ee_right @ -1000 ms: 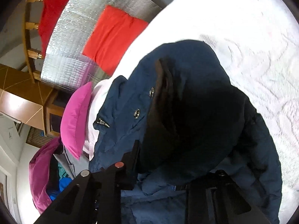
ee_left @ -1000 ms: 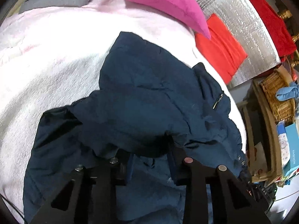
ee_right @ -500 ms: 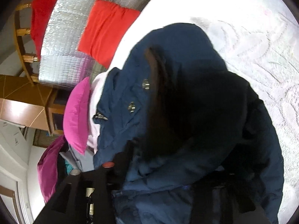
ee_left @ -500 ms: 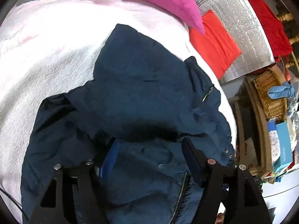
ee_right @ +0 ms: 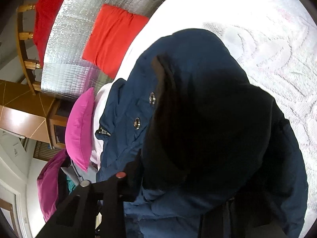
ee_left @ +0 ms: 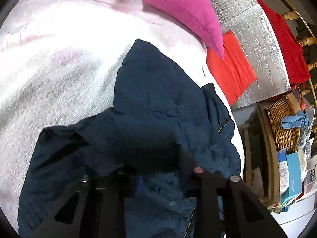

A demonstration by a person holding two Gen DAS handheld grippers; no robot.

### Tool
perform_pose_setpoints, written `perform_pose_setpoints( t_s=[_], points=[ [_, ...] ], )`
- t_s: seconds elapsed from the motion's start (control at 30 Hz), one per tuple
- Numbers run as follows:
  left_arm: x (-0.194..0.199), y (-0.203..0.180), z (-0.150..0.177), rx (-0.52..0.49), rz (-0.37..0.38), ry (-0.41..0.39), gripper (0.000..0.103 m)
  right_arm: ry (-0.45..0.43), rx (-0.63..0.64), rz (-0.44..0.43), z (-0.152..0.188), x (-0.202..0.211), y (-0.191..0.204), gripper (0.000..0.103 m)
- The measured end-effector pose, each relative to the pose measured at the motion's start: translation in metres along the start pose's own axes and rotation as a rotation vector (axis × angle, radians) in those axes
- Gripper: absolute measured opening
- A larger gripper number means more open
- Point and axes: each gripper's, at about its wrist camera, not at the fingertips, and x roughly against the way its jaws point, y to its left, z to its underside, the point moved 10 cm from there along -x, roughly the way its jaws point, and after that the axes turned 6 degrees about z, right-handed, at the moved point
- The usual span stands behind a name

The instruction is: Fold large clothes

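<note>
Left gripper (ee_left: 158, 170) fingers closing on a fold of the navy jacket (ee_left: 158, 103), fabric between them. Right gripper (ee_right: 178, 178) likewise closing, jacket bunched between and hiding the right finger. Both angled down. Jacket heaped mid-frame on the white bed (ee_left: 59, 69). Pink pillow (ee_left: 178, 10) upper right; wicker basket (ee_left: 283, 123) at right edge.

The jacket (ee_left: 158, 119) lies on the bed (ee_left: 59, 69) directly ahead of the left gripper (ee_left: 156, 170), its near folds draped over the gripper's tips. Beyond the jacket, ahead and to the right, a pillow (ee_left: 182, 11) rests on the bed. Further right of the gripper, off the bed, stands a wicker basket (ee_left: 281, 123).
</note>
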Motion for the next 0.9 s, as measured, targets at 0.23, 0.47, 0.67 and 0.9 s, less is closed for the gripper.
perform_pose_setpoints(
  t_s=[0.23, 0.47, 0.67, 0.9],
  points=[
    [0.022, -0.021, -0.008, -0.066, 0.048, -0.072, 0.020, -0.148, 0.168, -0.002, -0.007, 0.032, 0.035, 0.023],
    [-0.003, 0.001, 0.002, 0.007, -0.050, 0.022, 0.038, -0.055, 0.129, 0.077, -0.001, 0.014, 0.013, 0.026],
    [-0.013, -0.015, 0.005, -0.074, -0.078, 0.015, 0.045, -0.027, 0.081, 0.031, 0.000, 0.014, 0.013, 0.061],
    [-0.009, -0.030, 0.000, -0.181, -0.102, -0.055, 0.021, -0.072, 0.158, 0.073, 0.001, 0.010, 0.017, 0.025]
  ],
)
